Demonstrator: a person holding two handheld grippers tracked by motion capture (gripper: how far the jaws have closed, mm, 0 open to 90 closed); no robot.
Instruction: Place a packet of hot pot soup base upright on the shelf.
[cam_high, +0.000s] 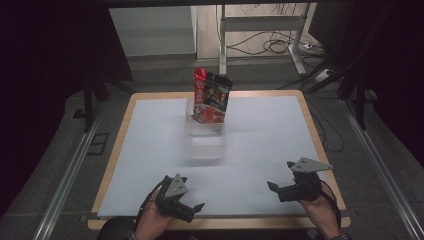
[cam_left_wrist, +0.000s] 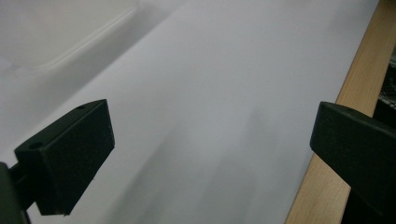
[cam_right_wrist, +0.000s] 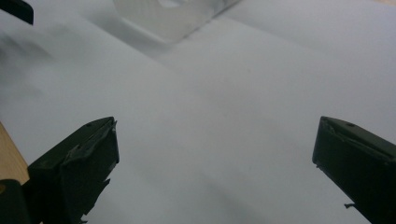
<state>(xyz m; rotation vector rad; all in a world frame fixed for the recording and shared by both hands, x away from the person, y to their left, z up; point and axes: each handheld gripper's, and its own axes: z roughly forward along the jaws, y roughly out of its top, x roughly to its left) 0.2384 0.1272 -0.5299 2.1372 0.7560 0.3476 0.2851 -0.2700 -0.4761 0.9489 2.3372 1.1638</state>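
A red and black printed pack (cam_high: 211, 95) stands upright at the far middle of the white table (cam_high: 260, 130), seemingly in the far end of a clear plastic tub (cam_high: 205, 142). Near the front edge my left gripper (cam_high: 192, 193) is open, held in a hand at the left. My right gripper (cam_high: 280, 175) is open at the front right. In the left gripper view the jaws (cam_left_wrist: 210, 154) stand wide apart over bare white surface, with the tub (cam_left_wrist: 70, 37) blurred at upper left. In the right gripper view my right gripper (cam_right_wrist: 215, 158) holds nothing, and the tub (cam_right_wrist: 173, 16) lies ahead.
The table has a wooden rim (cam_high: 325, 150), seen close beside the left gripper (cam_left_wrist: 345, 102). Beyond the table are a desk frame (cam_high: 260, 25) and floor cables (cam_high: 275, 45). Metal rails (cam_high: 65, 180) run along both sides. The left gripper's jaw tip (cam_right_wrist: 16, 9) shows in the right gripper view.
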